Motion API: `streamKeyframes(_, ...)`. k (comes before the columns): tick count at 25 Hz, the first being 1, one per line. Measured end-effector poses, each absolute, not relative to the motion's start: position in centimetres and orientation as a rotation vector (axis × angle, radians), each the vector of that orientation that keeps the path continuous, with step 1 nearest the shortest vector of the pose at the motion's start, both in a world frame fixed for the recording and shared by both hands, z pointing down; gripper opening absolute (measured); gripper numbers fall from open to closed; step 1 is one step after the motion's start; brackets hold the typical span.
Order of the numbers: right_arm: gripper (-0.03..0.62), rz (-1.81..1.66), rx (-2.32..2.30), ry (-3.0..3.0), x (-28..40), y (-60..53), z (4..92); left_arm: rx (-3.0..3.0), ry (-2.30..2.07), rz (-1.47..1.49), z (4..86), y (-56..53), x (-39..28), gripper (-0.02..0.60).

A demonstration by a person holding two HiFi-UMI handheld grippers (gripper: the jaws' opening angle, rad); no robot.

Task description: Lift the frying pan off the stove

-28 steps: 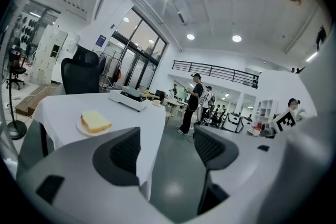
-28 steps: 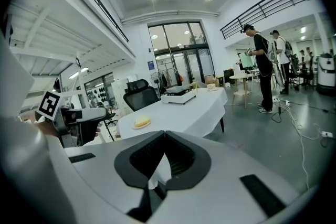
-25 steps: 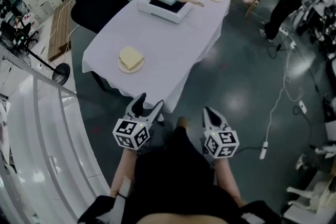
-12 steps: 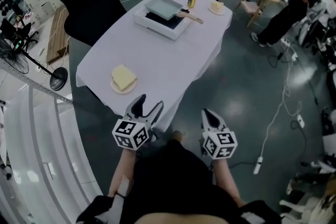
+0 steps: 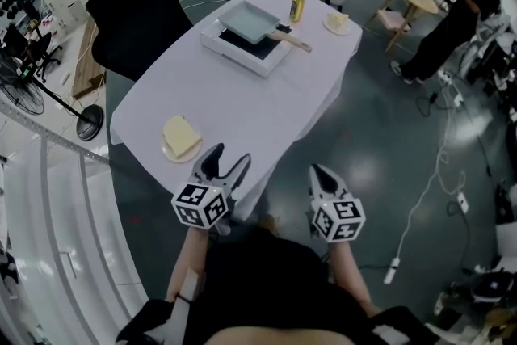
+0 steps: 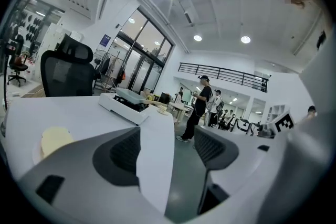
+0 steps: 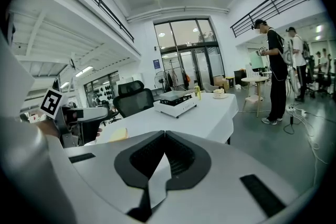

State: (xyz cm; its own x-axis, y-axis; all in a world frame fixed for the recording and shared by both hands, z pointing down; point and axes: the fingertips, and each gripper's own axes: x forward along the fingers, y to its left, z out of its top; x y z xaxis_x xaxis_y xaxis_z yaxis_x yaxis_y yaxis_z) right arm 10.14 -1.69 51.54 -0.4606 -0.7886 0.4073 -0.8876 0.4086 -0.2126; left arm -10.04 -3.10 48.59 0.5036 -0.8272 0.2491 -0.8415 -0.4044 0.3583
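the frying pan (image 5: 250,17) sits on the stove (image 5: 232,49) at the far end of the table (image 5: 242,105). near the person, the left gripper (image 5: 225,161) holds its jaws apart and empty; the right gripper (image 5: 321,175) has them pressed together.

Table (image 5: 242,101): stove (image 5: 239,58), bottle (image 5: 296,6), two plates (image 5: 179,138) (image 5: 337,22)

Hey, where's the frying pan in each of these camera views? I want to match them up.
Head view: the frying pan is top centre, on the white stove at the table's far end.
Left gripper view: left of centre, the frying pan lies on the stove, in the distance.
Right gripper view: just above centre, the frying pan is small, on the stove.
Shared landmark: the black office chair, left of the pan in every view.
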Motion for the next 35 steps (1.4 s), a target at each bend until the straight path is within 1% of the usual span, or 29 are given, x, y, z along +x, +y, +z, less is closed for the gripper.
streamKeyframes(11,0.006,0.556,1.456,-2.448,12.7,-6.8,52.1,2.306,-1.424,0.016,49.1,-7.9,-8.2,0.302)
streamKeyframes(29,0.006,0.664,1.527,-2.412,15.7,-5.9,53.9,2.306,-1.337,0.052,51.0,-8.4,-4.2,0.302)
streamKeyframes(35,0.006,0.659,1.52,-2.402,16.1,-7.8,54.5,2.3,-1.338,0.041,51.4,-10.5,-3.7,0.302)
